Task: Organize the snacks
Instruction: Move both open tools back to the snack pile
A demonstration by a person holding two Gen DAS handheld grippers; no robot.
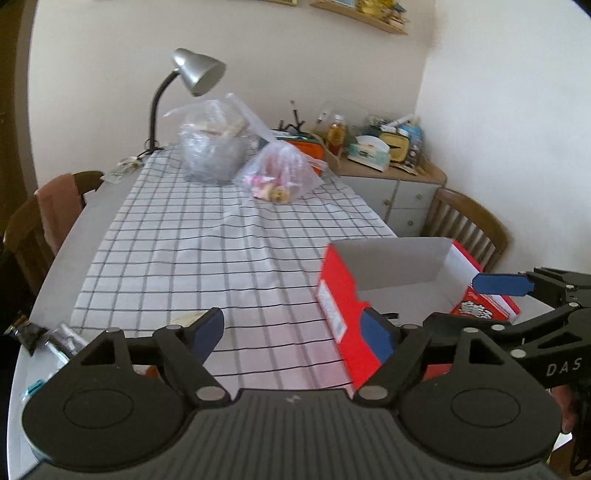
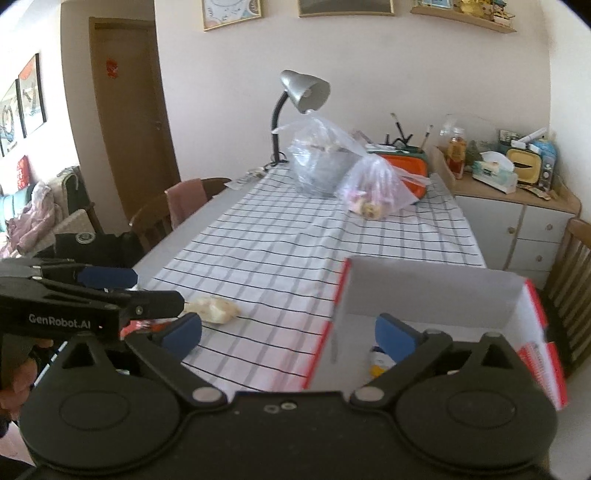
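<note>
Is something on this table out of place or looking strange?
One pale wrapped snack lies loose on the checked tablecloth, outside the red cardboard box. More wrappers sit scattered at the table's near left edge. Nothing looks spilled or damaged.

A home dining room. Wooden chairs [image 2: 159, 218] flank a checked-cloth tabletop [image 2: 280, 236]; framed pictures [image 2: 231, 9] hang above a cluttered sideboard [image 2: 517, 221].

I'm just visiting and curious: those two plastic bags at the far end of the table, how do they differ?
The larger clear bag stands nearer the desk lamp and looks greyish, with pale things inside that are too blurred to name. The smaller pinkish bag sits beside it on the side away from the lamp, lower and slumped, holding pink and tan snacks. Both are see-through plastic, gathered at the top, and rest on the checked cloth.
</note>
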